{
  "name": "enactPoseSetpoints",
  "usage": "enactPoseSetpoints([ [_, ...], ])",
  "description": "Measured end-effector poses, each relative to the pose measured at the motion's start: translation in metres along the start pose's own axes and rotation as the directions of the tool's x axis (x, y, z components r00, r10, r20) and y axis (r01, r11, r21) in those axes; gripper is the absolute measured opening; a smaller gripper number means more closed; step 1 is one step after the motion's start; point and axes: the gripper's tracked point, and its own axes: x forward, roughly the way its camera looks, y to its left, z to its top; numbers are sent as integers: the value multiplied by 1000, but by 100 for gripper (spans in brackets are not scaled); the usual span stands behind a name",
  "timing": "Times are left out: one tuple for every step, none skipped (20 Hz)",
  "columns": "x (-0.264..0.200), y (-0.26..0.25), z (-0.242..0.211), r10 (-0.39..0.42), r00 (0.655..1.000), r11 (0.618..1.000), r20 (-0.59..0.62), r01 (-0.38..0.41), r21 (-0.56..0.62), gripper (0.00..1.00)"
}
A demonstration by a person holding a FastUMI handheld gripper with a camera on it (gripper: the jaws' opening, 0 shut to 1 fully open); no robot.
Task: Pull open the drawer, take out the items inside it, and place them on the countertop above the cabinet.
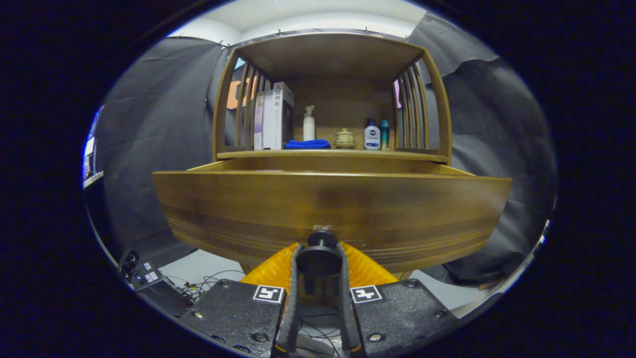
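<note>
Even, soft overhead light; sharp focus throughout, with strong fisheye bowing of straight edges toward the rim.

The one camera rides on the gripper (320,248) and looks forward along its two fingers, low and level, facing the cabinet head-on. It sits very close to the pulled-out drawer front (330,209), whose knob (321,237) is nipped between the fingertips. Looking slightly up, it sees the shelf (332,155) above, with books (273,119) and bottles (371,135) well beyond.
</note>
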Motion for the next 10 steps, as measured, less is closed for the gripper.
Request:
enactPoseSetpoints([
  [0,1,0,4,1000,1000,0,-4,-5,36],
  [-1,1,0,6,1000,1000,2,-6,-13,45],
  [-3,2,3,19,1000,1000,6,-18,-20,53],
  [-5,-1,7,19,1000,999,20,-18,-28,62],
  [-9,-2,18,18,998,999,54,-17,-32,71],
  [-13,-5,29,11,996,999,91,-8,-38,80],
  [-20,-11,44,-8,990,999,139,15,-48,89],
  [-28,-19,60,-28,984,997,175,39,-63,97],
  [-31,-22,73,-36,978,996,204,53,-75,98],
  [-34,-22,86,-35,975,995,220,55,-82,98],
])
